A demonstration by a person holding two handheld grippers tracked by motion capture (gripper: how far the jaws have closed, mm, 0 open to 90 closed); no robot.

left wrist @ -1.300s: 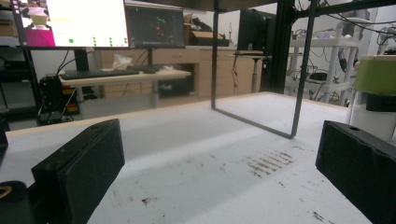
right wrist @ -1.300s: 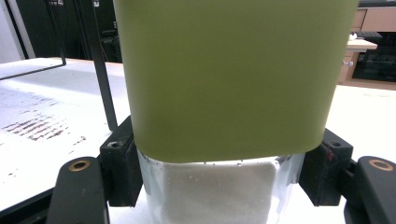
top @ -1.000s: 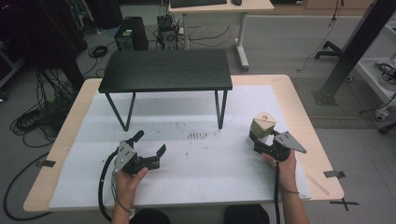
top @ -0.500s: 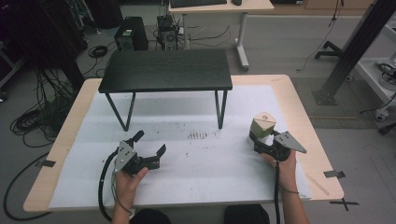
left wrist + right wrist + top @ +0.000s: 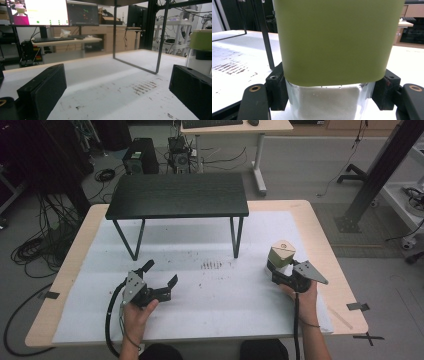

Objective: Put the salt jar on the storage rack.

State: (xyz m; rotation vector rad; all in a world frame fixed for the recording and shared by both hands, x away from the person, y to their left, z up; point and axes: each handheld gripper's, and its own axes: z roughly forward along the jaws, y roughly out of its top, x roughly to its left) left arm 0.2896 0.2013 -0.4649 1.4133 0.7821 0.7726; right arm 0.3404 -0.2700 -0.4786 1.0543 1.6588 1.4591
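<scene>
A clear jar of white grains with an olive-green lid (image 5: 281, 254) (image 5: 332, 40) stands upright on the white table cover at the right. My right gripper (image 5: 275, 269) (image 5: 329, 92) is shut on the jar's clear body just under the lid, a pad pressing each side. In the left gripper view the same jar (image 5: 200, 50) shows at the far right edge. My left gripper (image 5: 160, 275) (image 5: 115, 92) rests low over the cover at the front left. Its jaws stand wide open with nothing between them.
A small black table with thin metal legs (image 5: 177, 195) stands at the back middle of the wooden table (image 5: 325, 240). A patch of dark scuff marks (image 5: 211, 265) lies between the two grippers. Cables trail from both grippers toward the front edge.
</scene>
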